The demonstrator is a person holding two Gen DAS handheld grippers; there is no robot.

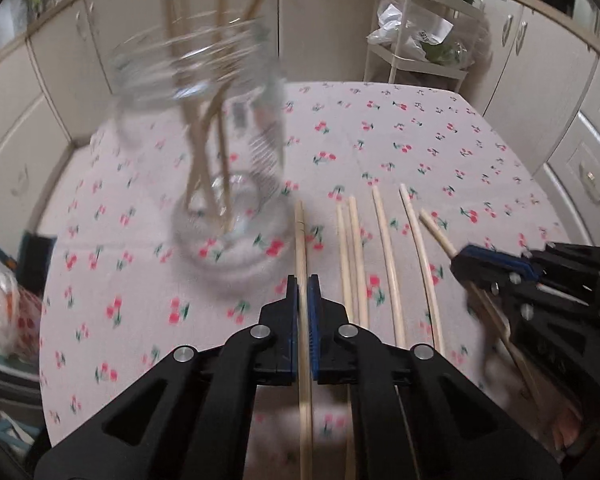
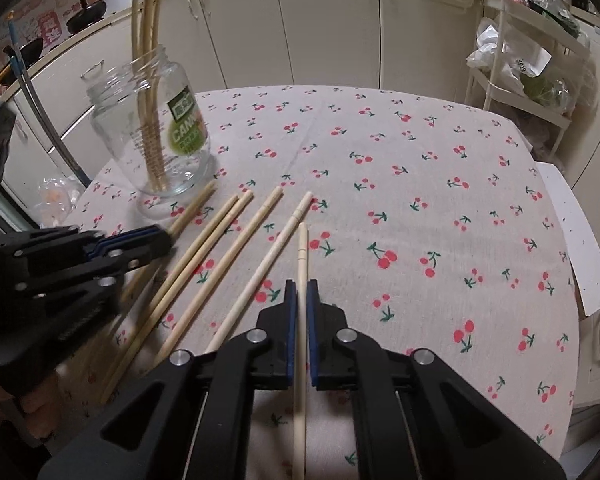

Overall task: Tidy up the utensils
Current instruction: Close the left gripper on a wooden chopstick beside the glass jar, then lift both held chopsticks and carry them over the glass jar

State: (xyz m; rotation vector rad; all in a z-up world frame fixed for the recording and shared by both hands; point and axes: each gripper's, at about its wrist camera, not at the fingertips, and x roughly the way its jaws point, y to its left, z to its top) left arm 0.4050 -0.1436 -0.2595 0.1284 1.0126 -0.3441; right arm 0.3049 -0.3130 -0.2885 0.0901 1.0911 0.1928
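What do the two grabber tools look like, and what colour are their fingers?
Both match. The left gripper and right gripper have chunky black plastic bodies with angular cut-out holes and round silver bolts. Their fingers are flat blue ribbed pads on black holders. No cables or sleeves show.

One glass jar stands on the cherry-print tablecloth. Three chopsticks stand inside the jar. Beside the jar, four loose chopsticks lie on the cloth. Two grippers each clamp one further chopstick: the left gripper nearest the jar, the right gripper farthest from it.
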